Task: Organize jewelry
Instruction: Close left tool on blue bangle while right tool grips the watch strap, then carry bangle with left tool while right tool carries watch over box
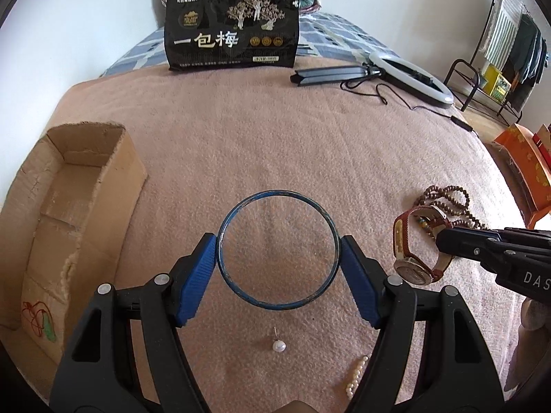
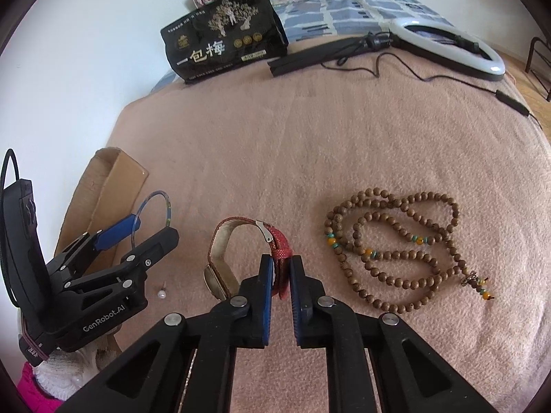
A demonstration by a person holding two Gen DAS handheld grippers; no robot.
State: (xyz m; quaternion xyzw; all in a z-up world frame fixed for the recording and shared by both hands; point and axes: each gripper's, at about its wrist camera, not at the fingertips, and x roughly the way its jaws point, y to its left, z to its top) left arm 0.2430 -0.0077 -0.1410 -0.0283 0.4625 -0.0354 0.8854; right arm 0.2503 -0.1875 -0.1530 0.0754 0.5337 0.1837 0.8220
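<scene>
On a pink-blanketed bed (image 1: 275, 158) — left tongs (image 1: 278, 268) clamped across blue bangle (image 1: 277, 249), right tongs (image 2: 281, 277) pinching red watch strap (image 2: 280, 254); next, likely carried to cardboard box (image 1: 69, 206).

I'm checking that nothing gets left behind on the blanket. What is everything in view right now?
bangle: one, blue, between the left gripper's pads
watch: one, red strap, strap pinched in the right gripper
wooden bead strand: one, brown, on the blanket right of the watch
pearl earring: one, white, on the blanket
pearl strand: one, white, near edge, partly hidden
cardboard box: one, brown, left side, open
snack bag: one, black, far end
ring light: one, white, lying far right
blanket: one, pink
left gripper: blue pads, clamped on the bangle
right gripper: blue pads, shut on the strap
</scene>
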